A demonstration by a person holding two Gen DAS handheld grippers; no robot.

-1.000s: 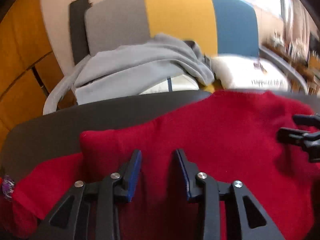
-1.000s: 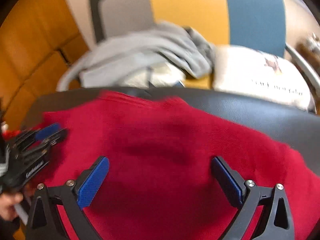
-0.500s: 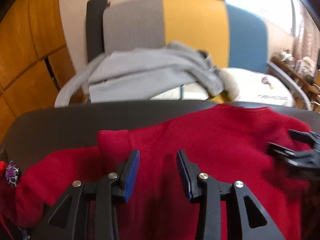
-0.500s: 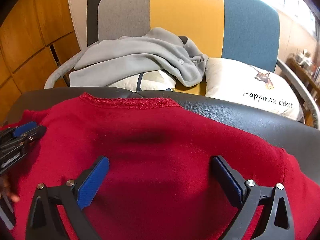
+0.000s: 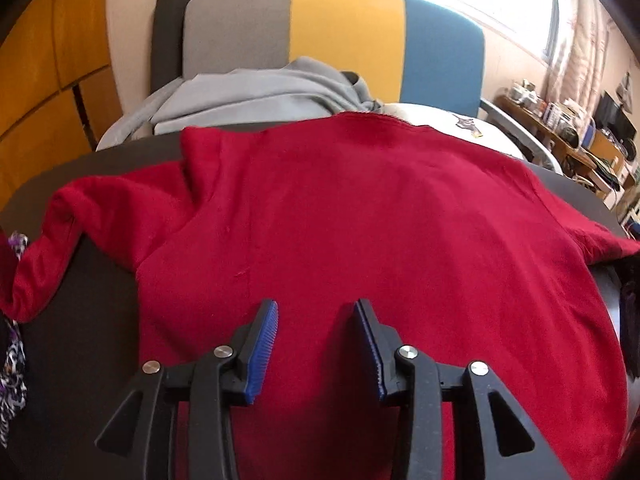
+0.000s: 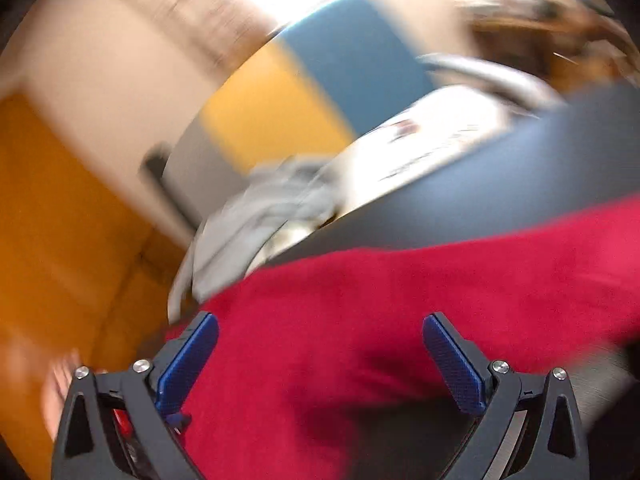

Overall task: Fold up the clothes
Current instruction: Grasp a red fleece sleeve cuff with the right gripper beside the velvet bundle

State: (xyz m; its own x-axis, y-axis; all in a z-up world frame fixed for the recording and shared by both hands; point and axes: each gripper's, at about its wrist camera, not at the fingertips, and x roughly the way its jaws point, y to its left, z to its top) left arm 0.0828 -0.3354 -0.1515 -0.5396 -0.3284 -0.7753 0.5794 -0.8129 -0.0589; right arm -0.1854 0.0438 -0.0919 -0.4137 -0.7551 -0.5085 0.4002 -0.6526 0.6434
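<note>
red sweater (image 5: 380,216) spread flat on bench (image 5: 100,320), long axis left-right, sleeves trailing both ends. left gripper (image 5: 316,340) over hem middle, jaws apart, empty. right gripper (image 6: 320,356) wide apart, empty too, view blurry.

- My left gripper (image 5: 316,344) has pulled back and risen: more of the red sweater (image 5: 380,220) now fills its view, both sleeves showing.
- My right gripper (image 6: 320,360) has swung and tilted; its view is motion-blurred and slanted.
- It no longer appears in the left wrist view.
</note>
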